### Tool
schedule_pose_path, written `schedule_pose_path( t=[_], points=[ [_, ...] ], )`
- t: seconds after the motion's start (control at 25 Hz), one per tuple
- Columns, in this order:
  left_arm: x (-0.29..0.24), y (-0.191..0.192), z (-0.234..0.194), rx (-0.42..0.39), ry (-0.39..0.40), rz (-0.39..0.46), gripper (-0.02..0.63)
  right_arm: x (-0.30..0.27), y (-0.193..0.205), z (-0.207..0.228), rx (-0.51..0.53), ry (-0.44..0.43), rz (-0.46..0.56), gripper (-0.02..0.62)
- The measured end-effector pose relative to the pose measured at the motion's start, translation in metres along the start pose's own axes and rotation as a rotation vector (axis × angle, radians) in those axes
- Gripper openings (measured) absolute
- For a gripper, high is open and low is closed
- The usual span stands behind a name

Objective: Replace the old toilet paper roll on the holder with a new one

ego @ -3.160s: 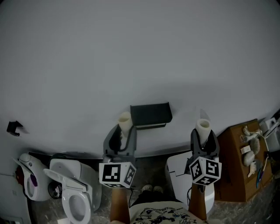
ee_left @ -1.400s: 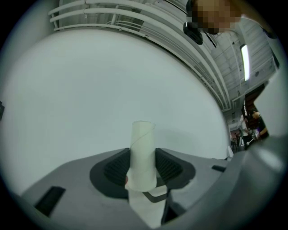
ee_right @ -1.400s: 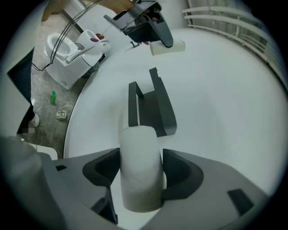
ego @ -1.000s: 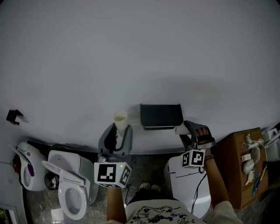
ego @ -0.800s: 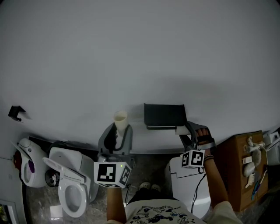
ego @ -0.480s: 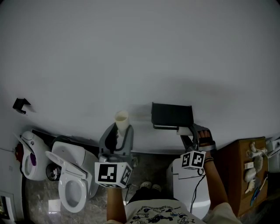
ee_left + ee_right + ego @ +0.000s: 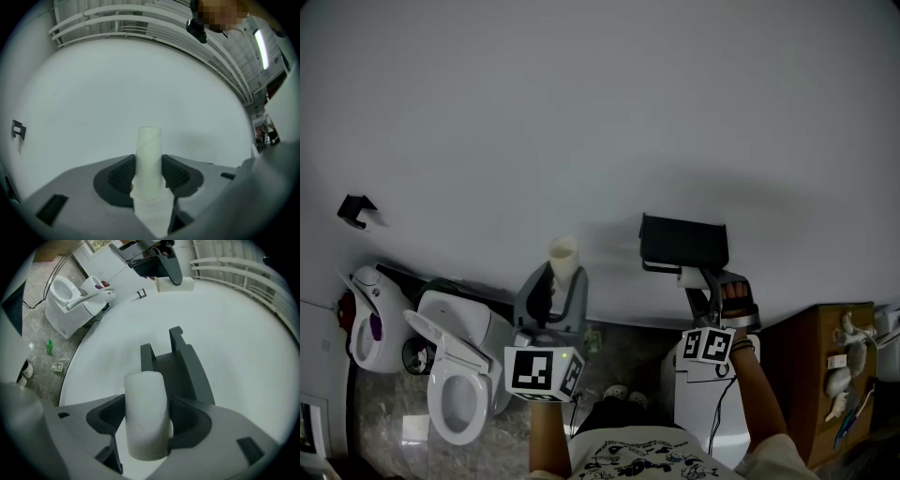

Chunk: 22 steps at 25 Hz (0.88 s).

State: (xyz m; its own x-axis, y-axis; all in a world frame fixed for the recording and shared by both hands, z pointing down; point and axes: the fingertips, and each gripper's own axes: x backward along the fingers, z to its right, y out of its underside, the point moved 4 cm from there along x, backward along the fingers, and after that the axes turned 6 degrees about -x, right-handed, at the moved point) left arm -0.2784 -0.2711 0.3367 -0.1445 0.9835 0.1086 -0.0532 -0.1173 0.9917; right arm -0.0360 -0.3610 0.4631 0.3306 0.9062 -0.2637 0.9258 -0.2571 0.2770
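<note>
Your left hand-held gripper (image 7: 149,174): clamped on spent cardboard tube (image 7: 148,143); removal judged done.
Your right hand-held gripper (image 7: 146,422): closed on new roll (image 7: 144,392), near empty holder (image 7: 182,358); mounting remains.

left tongs (image 7: 149,176): clamped on pale cardboard tube (image 7: 148,145), upright, centre of frame | tube top stands clear above ribbed pads (image 7: 121,176) | white paper scrap (image 7: 152,213) below tube, lower centre | behind: plain white wall (image 7: 93,93) | dark bracket (image 7: 18,130), far left edge
</note>
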Motion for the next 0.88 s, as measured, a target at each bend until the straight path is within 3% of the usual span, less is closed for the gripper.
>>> schedule_pose_path(
  t=[0.72,0.88],
  points=[
    [0.031,0.006,-0.025,-0.008,-0.087,-0.033,0.183,-0.01,-0.057,-0.013,0.032,0.023,0.086,0.303],
    [0.027,0.007,-0.02,0.001,-0.072,-0.032,0.183,0.003,-0.061,-0.01,-0.031,0.015,0.118,0.305]
  ],
)
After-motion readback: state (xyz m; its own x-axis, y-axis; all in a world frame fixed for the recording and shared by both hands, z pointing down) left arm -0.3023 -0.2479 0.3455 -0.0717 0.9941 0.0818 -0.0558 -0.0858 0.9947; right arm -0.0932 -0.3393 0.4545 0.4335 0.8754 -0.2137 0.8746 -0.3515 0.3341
